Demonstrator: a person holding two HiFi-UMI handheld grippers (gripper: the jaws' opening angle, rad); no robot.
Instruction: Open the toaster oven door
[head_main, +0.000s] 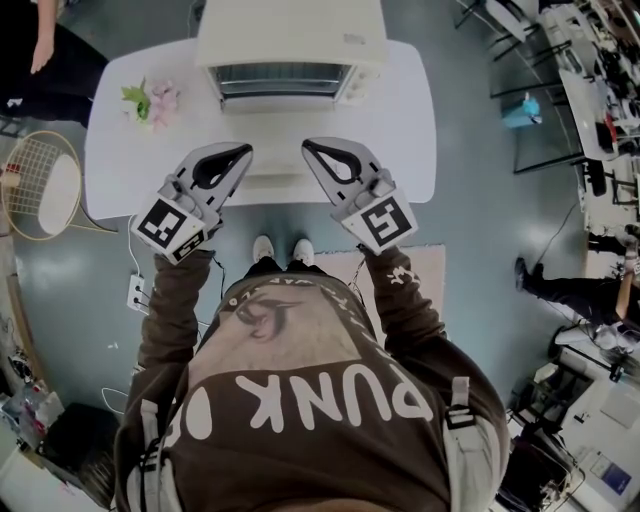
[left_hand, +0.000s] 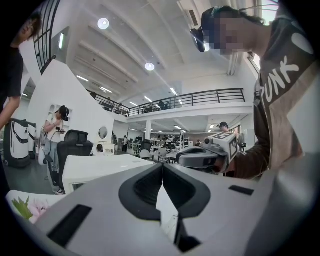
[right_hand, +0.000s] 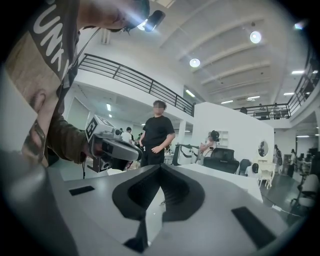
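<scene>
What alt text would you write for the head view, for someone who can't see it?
From above, a person holds the left gripper and right gripper, both shut and empty, over the near edge of a white table. A cream toaster oven stands at the far edge, pink flowers to its left.

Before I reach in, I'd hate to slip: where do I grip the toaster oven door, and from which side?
Probably the toaster oven door at its upper edge, approached from the front, your side: its windowed face looks toward you, with the control panel to its right. The handle itself isn't discernible from above.
</scene>
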